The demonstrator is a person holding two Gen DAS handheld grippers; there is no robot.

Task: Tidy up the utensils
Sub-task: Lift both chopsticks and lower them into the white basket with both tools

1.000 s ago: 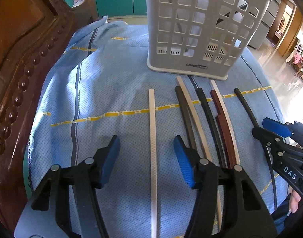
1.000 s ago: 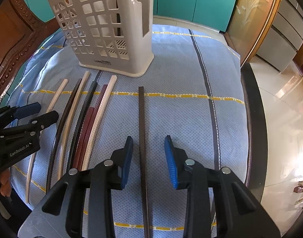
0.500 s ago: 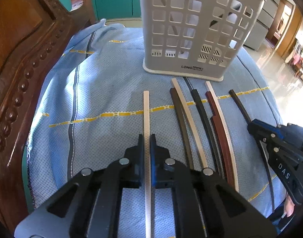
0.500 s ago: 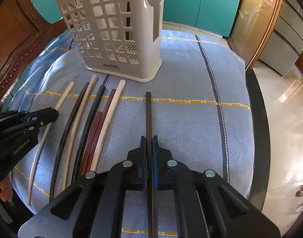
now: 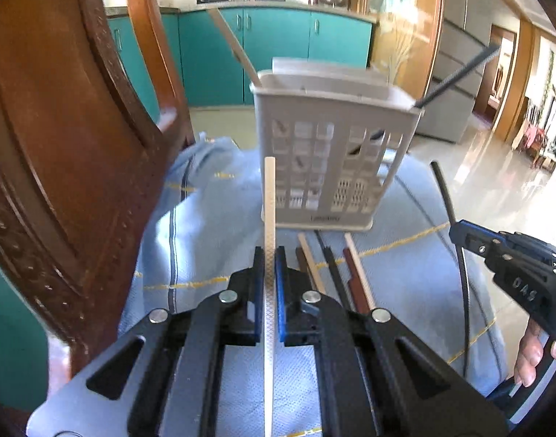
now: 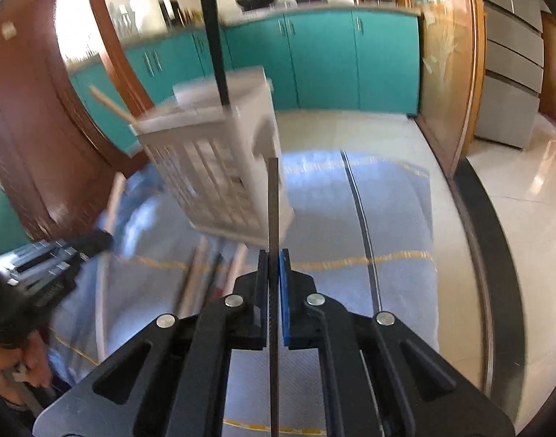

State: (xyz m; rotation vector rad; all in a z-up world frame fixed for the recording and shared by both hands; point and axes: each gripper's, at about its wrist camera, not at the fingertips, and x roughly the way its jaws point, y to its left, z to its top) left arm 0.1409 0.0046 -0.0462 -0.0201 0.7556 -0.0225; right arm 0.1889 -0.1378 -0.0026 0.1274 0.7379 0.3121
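My left gripper [image 5: 270,255] is shut on a cream chopstick [image 5: 269,196], lifted off the blue cloth with its tip pointing at the white slotted utensil basket [image 5: 332,167]. My right gripper [image 6: 273,256] is shut on a black chopstick [image 6: 273,204], also raised and aimed toward the basket [image 6: 219,167]. In the left wrist view the right gripper [image 5: 456,231] shows at the right edge with the black chopstick [image 5: 445,193]. Several chopsticks [image 5: 332,266] in cream, brown, black and red still lie on the cloth in front of the basket. Two sticks stand inside the basket.
A carved wooden chair back [image 5: 59,153] rises close on the left. The round table under the blue cloth [image 6: 351,218] has a dark rim [image 6: 496,247] on the right. Teal cabinets [image 5: 278,54] lie beyond. A person's fingers [image 5: 533,353] hold the right gripper.
Both grippers closed on their chopsticks, then rose off the cloth and tilted up, so the basket's top and the kitchen beyond came into view.
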